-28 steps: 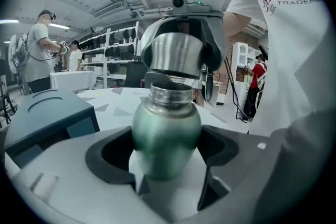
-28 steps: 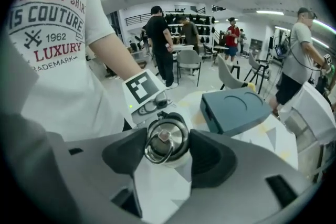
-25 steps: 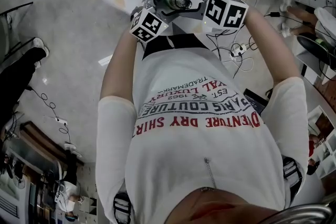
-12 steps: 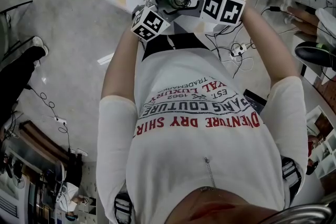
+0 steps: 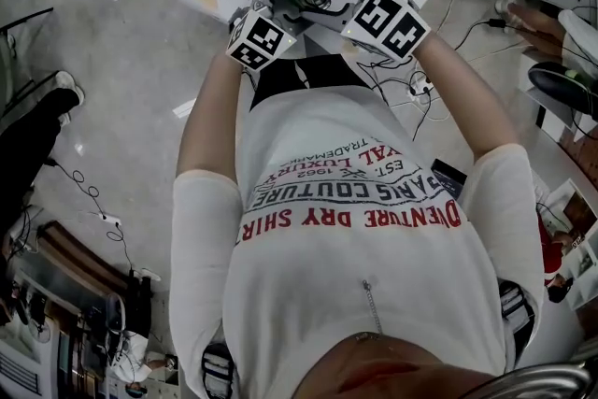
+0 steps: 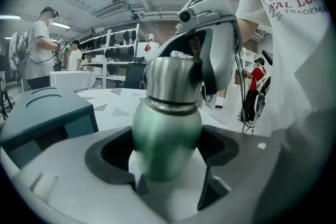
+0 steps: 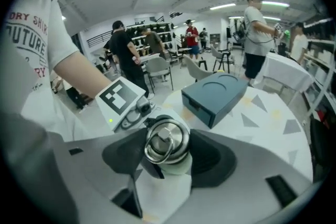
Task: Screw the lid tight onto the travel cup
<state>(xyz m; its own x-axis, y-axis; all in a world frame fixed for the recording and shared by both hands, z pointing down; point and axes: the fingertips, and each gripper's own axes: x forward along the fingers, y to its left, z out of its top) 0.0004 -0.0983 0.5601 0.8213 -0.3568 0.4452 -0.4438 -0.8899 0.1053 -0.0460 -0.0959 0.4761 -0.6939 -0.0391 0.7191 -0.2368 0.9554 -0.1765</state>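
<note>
Travel cup (image 6: 165,144), steel lid (image 7: 167,144) atop, contents unseen.

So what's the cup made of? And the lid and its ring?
Cup: probably metal under a green satin coat, since it has a soft, blurry shine. Lid: looks like bare brushed steel, silvery grey with fine streaks. Ring on the lid's top: polished metal, with sharp bright glints.

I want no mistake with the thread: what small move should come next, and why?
Probably twist the right tool clockwise: it clamps the steel lid, which sits on the green travel cup, and the left tool clamps the cup's body.
</note>
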